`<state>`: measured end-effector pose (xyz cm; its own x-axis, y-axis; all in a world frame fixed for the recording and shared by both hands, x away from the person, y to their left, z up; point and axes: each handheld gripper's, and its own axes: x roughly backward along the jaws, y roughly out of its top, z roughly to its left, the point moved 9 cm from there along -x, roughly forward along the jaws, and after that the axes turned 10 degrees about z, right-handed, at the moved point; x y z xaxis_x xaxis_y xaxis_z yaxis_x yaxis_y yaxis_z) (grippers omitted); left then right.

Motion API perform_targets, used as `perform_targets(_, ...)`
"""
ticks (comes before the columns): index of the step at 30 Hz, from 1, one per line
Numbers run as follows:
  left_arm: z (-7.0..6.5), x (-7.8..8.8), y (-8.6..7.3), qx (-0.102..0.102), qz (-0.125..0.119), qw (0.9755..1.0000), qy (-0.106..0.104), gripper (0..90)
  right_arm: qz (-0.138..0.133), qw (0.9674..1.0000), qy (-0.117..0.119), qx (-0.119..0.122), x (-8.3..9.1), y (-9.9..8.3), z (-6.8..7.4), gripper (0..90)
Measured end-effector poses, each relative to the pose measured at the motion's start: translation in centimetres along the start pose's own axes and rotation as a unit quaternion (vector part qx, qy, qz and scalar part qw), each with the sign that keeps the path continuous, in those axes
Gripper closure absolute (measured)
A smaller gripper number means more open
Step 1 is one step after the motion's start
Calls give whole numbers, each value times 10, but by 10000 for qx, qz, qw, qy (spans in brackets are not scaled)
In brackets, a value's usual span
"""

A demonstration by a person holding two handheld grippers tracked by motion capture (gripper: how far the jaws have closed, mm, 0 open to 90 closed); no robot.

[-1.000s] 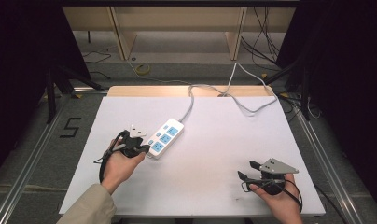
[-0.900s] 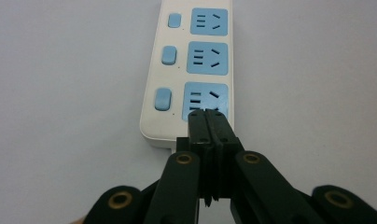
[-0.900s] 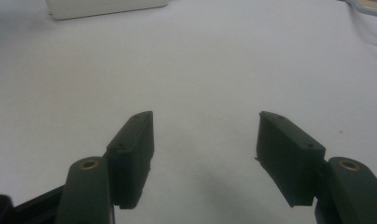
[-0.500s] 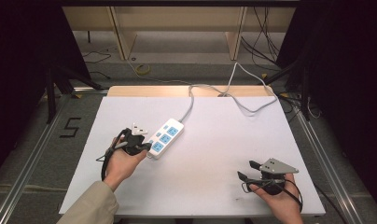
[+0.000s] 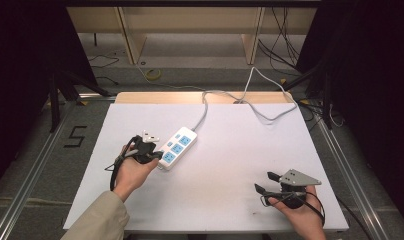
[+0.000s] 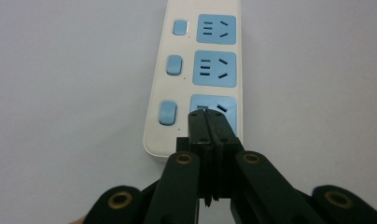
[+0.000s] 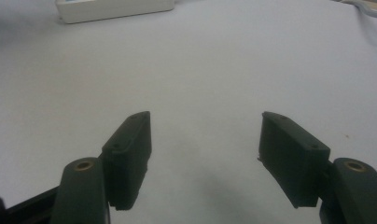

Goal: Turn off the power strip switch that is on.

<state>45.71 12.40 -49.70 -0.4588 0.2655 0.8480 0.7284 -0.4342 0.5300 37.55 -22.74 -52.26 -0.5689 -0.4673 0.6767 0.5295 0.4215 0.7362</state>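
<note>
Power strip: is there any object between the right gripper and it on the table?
Nothing visible. Between the open right gripper and the power strip lies only bare white table. The shut left gripper is already at the strip's near end.

**Surroundings: bench and floor, high view**

- White table top [image 5: 230,200]: matte, rectangular. One small dark speck [image 5: 251,213] near the front edge.
- Bare wooden strip [image 5: 155,97] runs along the table's far edge.
- Metal rails on the floor flank the table, left rail [image 5: 35,170] and right rail [image 5: 347,175], both running front to back.
- Black "5" mark [image 5: 76,136] on the grey floor, between the left rail and the table.
- Beyond the table: a light wooden frame with two upright legs [image 5: 132,35].
- Yellow coil [image 5: 153,75] lies on the floor beside the left leg.
- Loose black cables [image 5: 282,40] hang and trail at the far right.
- Dark curtains [image 5: 25,50] close off both sides.
</note>
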Motion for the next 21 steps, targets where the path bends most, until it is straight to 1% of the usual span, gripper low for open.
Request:
perform_targets(4, 0, -1, 2, -46, 20, 10000, 24, 895, 5, 10000, -2, -13, 0, 0, 0, 354)
perform_targets(11, 1, -4, 7, -47, 44, 10000, 37, 895, 12, 10000, 9, 15, -1, 0, 1, 355)
perform_targets(14, 2, -4, 10, -136, 67, 9998, 121, 895, 24, 10000, 6, 19, -1, 0, 1, 355)
perform_targets(15, 2, -4, 11, -138, 57, 9998, 125, 895, 30, 10000, 11, 19, -1, 0, 2, 355)
perform_targets(17, 3, -4, 12, -223, 62, 9996, 157, 895, 17, 10000, 12, 25, -2, 1, 2, 355)
perform_targets(19, 4, -5, 14, -254, 74, 9995, 165, 896, 18, 10000, 17, 28, -2, 1, 3, 355)
perform_targets(21, 3, -6, 15, -229, 77, 9996, 142, 896, 25, 10000, 25, 43, -2, 1, 3, 355)
